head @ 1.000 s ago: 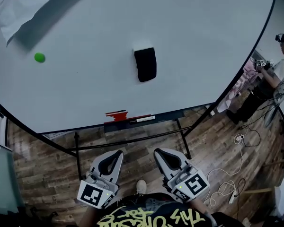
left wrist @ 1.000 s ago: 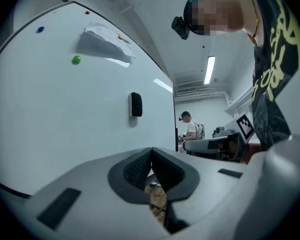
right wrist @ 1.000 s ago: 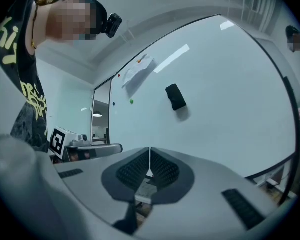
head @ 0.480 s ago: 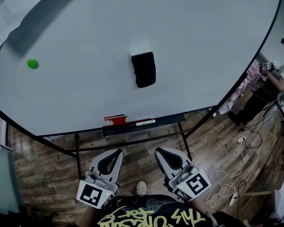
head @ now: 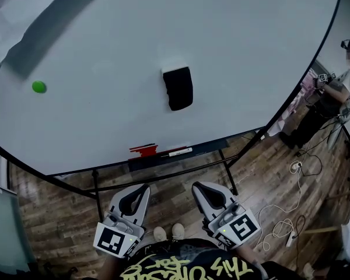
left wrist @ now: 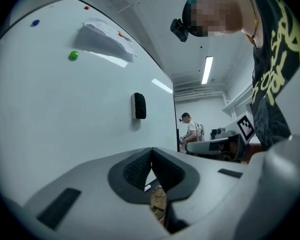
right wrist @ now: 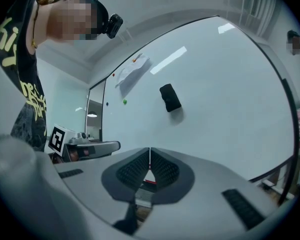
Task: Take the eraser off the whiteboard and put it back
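the whiteboard (head: pixel 105 51) stands on a dark metal stand (head: pixel 96 191) over a wooden floor (head: pixel 58 197). the black eraser (head: pixel 178 88) sticks to the board face, right of its middle, upright, well above the tray (head: pixel 181 154) along the lower edge. a red marker (head: pixel 143 151) and a white one (head: pixel 179 151) lie on that tray, below and a little left of the eraser. a green magnet (head: pixel 39 87) sits far to the left on the board, and a crumpled sheet of paper (left wrist: pixel 107 39) hangs near the board's top.

the left gripper (head: pixel 143 188) and the right gripper (head: pixel 198 186) are held low, side by side in front of the person's body, both pointing toward the board and well short of it. neither one touches the eraser or the tray. in the left gripper view the two dark ribbed pads (left wrist: pixel 140 168) meet at their tips, closed together with nothing between them; the eraser shows on the board above them. in the right gripper view the pads (right wrist: pixel 162 170) are likewise pressed together and empty, with the eraser higher up on the board, a little to the right.

the person's shoes (head: pixel 168 232) show between the grippers on the floor. another person (head: pixel 338 92) stands past the board's right end, and white cables (head: pixel 280 226) lie on the floor on that side.
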Tool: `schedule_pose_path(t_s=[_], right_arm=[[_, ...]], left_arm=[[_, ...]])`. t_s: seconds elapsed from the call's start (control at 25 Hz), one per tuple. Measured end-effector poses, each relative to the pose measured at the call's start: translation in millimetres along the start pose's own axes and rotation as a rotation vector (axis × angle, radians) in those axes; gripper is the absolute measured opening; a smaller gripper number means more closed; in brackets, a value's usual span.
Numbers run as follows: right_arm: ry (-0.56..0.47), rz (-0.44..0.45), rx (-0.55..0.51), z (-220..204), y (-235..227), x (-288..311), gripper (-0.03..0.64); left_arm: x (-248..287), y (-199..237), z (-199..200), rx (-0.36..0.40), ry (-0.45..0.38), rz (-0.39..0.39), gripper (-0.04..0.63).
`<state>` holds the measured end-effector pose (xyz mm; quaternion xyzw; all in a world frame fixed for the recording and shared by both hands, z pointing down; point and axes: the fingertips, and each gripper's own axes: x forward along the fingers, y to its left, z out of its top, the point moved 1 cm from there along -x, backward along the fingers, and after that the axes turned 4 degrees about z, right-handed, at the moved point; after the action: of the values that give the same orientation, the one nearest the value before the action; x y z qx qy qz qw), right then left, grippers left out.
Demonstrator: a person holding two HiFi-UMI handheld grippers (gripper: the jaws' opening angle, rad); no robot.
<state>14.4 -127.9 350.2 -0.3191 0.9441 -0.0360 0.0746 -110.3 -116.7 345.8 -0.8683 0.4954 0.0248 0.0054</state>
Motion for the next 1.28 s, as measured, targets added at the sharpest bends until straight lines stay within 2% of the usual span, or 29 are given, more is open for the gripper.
schedule_pose_path(t_s=[0.08,0.24,0.68,0.92,1.16,1.2,1.28], right_arm=[[0.003,-0.001,-0.005,-1,1,2,0.011],[-0.002,0.002,-0.004,0,7,5,0.011],[-0.016,0.007,-0.018,8,12,11,0.011],[0.032,-0.026,-0.009,0,7,9,0.012],[0.029,-0.052,-0.015,6,1,12,0.015],[0.03,-0.05,-0.014,6,1,12,0.023],[0.028,-0.042,-0.013,7,1,14,0.09]], left_arm=[[0,4,3,0.014,-0.025,-0.001,0.008],[-6,6,1,-0.013,0.004,0.005,0.008],[-11,9,1,-0.017,-0.002,0.008,0.008],[-15,11,-2,-0.016,-0.001,0.018,0.008],[-19,17,1,-0.017,0.0,0.037,0.008],[-20,19,0,-0.018,0.001,0.042,0.008],[-22,22,-2,-0.017,0.003,0.051,0.008]])
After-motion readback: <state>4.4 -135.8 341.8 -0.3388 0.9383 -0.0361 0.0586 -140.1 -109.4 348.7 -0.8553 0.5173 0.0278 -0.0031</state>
